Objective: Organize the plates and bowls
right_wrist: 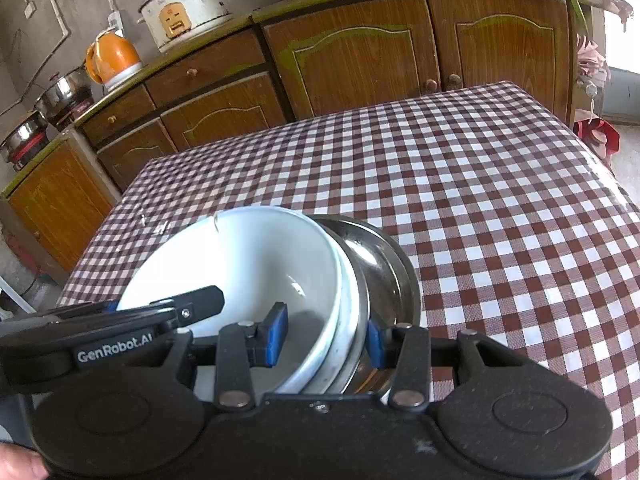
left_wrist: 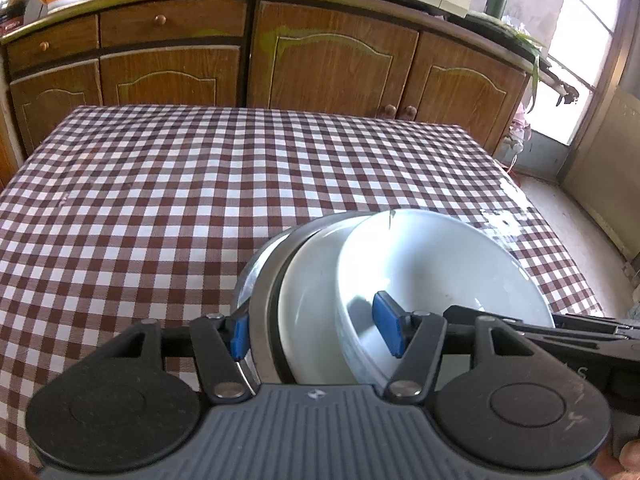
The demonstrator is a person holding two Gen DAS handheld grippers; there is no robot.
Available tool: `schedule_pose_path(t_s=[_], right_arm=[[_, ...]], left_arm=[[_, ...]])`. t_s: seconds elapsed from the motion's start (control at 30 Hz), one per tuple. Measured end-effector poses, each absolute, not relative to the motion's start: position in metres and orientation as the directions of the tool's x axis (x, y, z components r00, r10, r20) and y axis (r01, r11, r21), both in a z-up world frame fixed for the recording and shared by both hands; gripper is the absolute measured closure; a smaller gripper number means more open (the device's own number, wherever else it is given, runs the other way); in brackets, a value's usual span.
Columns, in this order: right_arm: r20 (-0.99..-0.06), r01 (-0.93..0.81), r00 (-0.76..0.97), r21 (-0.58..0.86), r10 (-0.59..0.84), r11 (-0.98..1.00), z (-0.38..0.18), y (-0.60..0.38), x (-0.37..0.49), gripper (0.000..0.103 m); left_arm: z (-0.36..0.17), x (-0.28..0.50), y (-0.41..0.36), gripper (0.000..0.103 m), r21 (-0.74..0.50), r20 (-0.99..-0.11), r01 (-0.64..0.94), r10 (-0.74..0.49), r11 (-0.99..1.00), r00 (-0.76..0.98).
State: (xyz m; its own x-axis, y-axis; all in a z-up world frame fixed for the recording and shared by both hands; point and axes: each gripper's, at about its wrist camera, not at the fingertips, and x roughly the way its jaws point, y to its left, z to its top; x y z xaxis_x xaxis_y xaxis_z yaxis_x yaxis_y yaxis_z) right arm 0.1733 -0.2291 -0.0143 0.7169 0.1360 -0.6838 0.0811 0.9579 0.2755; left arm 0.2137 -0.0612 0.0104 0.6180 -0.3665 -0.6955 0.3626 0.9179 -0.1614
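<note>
While the nested stack [left_wrist: 360,280] of white bowl [right_wrist: 240,264] and steel dishes hangs just above the checked table [left_wrist: 160,200], the left gripper [left_wrist: 316,330] clamps its left rim and the right gripper [right_wrist: 326,338] its right rim, so both must lower together.

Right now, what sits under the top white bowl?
The white bowl nests in a second white dish, which sits in a steel bowl. Their bases and anything deeper are hidden.
</note>
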Motion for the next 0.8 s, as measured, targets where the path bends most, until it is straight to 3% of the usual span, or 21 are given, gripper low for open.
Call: schedule_pose_path(t_s=[0.57,0.7,0.8], right_arm=[[-0.696,0.096,0.706,0.281,0.134,0.955,-0.029,-0.232,0.184,0.053],[-0.7,0.078,0.709,0.2,0.087,0.977,-0.029,-0.223,0.185,0.053],[-0.711,0.123,0.693,0.277,0.117,0.953,-0.034,-0.234,0.188,0.058]], left_arm=[[-0.003,0.225,-0.065,0.041,-0.159,-0.706,0.373,-0.369,0.914,0.604],[-0.005,0.223,-0.071,0.046,-0.096,-0.709,0.383,-0.334,0.919,0.622],[-0.011,0.234,-0.063,0.051,-0.189,-0.711,0.338,-0.366,0.922,0.601]])
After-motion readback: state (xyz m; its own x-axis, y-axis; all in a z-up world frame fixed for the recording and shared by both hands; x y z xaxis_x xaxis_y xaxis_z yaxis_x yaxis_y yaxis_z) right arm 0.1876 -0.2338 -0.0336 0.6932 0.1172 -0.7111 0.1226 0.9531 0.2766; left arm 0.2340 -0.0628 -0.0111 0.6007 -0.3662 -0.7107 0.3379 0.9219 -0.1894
